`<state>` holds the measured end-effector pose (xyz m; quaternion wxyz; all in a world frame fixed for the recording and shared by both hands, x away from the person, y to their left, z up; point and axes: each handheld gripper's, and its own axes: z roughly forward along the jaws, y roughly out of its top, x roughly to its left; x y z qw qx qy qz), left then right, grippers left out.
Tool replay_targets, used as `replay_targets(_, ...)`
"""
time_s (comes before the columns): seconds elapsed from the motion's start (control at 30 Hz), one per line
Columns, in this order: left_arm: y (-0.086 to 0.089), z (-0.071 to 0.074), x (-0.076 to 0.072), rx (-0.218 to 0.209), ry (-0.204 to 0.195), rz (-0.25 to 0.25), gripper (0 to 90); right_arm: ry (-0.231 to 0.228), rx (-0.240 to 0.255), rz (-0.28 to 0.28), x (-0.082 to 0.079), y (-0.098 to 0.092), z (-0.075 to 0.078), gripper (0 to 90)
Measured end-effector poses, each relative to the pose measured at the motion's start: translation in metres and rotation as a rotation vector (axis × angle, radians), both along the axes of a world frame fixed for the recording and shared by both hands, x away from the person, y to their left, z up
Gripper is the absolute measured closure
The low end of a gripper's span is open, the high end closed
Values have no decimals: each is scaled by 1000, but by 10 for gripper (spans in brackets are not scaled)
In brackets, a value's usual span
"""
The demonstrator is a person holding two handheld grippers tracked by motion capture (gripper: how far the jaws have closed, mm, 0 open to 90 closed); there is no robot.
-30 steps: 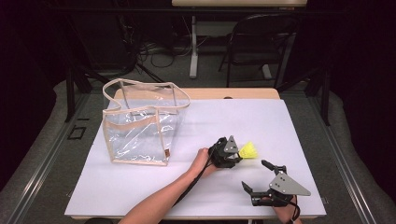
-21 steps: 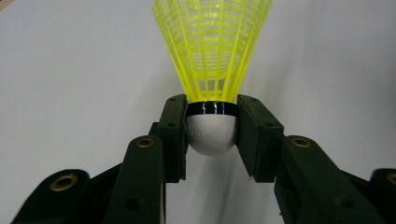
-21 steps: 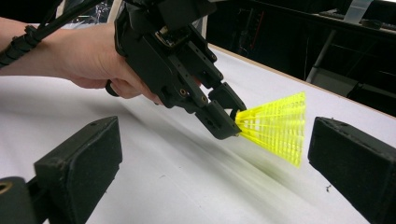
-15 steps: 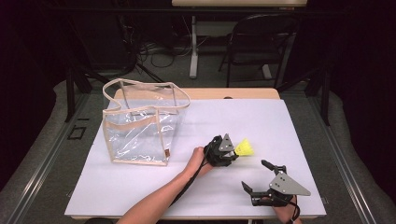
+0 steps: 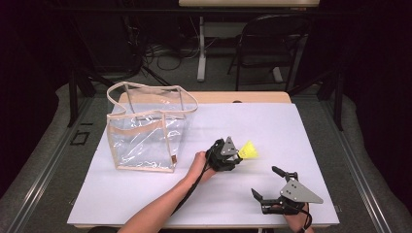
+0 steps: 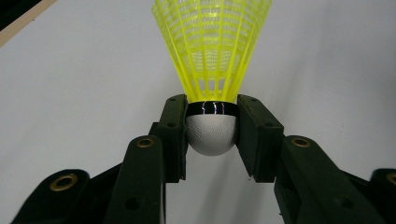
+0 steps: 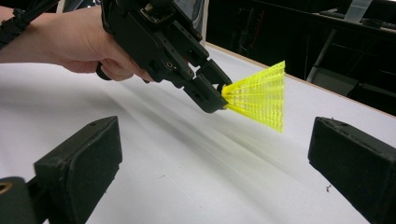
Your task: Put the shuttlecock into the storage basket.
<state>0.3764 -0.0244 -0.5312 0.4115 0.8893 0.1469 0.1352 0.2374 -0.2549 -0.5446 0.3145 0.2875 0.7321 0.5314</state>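
Note:
A yellow shuttlecock [image 5: 248, 151] with a white cork base [image 6: 211, 132] is held just above the white table, right of its middle. My left gripper [image 5: 236, 155] is shut on that base, the yellow skirt [image 6: 212, 44] pointing away from the jaws. In the right gripper view the same shuttlecock [image 7: 259, 95] hangs off the table, clamped by the left gripper [image 7: 219, 95]. My right gripper [image 5: 268, 187] rests near the table's front right edge, open, its pads [image 7: 79, 161] wide apart with nothing between them.
A clear plastic tote bag [image 5: 145, 128] with beige trim stands upright at the table's left, its mouth open. The white table [image 5: 301, 131] ends at a wooden strip at the back. A dark chair [image 5: 269, 43] and cables lie beyond.
The left gripper has lifted the shuttlecock slightly and carried it a little back and left. The right gripper has stayed put.

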Motion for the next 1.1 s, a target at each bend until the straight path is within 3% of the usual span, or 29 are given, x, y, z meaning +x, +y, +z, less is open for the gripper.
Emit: replay_targets(1.1, 38, 12, -1, -13, -32, 70, 648, 6, -5, -3, 1, 0, 0, 26)
